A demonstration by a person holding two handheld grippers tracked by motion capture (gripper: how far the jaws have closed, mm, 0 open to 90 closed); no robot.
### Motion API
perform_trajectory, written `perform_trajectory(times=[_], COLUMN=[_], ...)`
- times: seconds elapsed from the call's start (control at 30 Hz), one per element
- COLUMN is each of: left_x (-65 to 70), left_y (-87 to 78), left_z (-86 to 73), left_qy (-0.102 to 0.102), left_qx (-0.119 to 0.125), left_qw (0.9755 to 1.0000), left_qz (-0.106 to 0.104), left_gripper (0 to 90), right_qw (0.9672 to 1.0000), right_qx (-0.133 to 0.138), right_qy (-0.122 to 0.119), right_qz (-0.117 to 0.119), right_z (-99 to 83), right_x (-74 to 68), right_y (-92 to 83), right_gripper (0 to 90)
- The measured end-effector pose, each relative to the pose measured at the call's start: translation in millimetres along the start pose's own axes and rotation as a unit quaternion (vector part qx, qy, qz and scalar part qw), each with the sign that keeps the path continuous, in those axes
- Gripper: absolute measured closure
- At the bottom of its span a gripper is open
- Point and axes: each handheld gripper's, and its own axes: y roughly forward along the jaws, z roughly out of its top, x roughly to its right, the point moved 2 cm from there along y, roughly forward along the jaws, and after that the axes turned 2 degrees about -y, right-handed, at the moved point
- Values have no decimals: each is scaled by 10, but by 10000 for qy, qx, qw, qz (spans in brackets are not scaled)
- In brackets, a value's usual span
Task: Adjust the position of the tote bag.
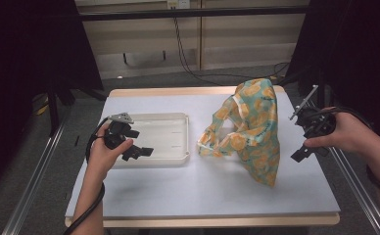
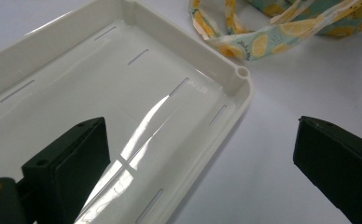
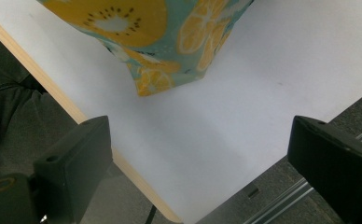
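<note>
- The white table [image 1: 178,196] carries everything; taking the shallow cream tray [image 1: 180,120] as the landmark, bare tabletop runs wide in front of it toward the person.
- The fruit-print fabric bag [image 1: 254,129] stands slumped to the right of the tray, its looped handles [image 1: 212,142] drooping toward the tray's near right corner without touching it (a narrow strip of table shows between them).
- The tray itself lies empty, left of the table's middle.
- The left gripper [image 1: 138,152] hovers over the tray's near left part, jaws spread wide with nothing between them.
- The right gripper [image 1: 303,152] hangs far right of the tray, beyond the bag and at the table's right edge, jaws likewise spread and empty.
- Judged step: reaching for the bag. To do it well, the right gripper should come in from the side and pinch a firm fold, while the left takes a handle loop.
- Room: the right side is tight, with the table edge and a metal rail [image 1: 354,186] close by; the front is open.
</note>
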Motion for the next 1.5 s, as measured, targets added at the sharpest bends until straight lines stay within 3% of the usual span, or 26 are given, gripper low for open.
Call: perform_trajectory(times=[0.4,0.8,1.03,1.5], left_x=[10,13,13,9], left_y=[13,14,23,-6], left_z=[1,-4,-8,-1], left_qy=[20,-8,10,14], left_qx=[-89,-63,-72,-62], left_qw=[10000,10000,10000,10000], left_qz=[11,0,-42,-46], left_gripper=[35,35,35,35], right_qw=[10000,10000,9997,9993], right_qx=[1,61,112,156], right_qy=[-44,68,195,339], right_qz=[-11,-35,32,-89], right_z=[117,237,328,563], right_x=[-35,-18,22,121], right_y=[-191,-463,-627,-914], right_gripper=[60,63,67,71])
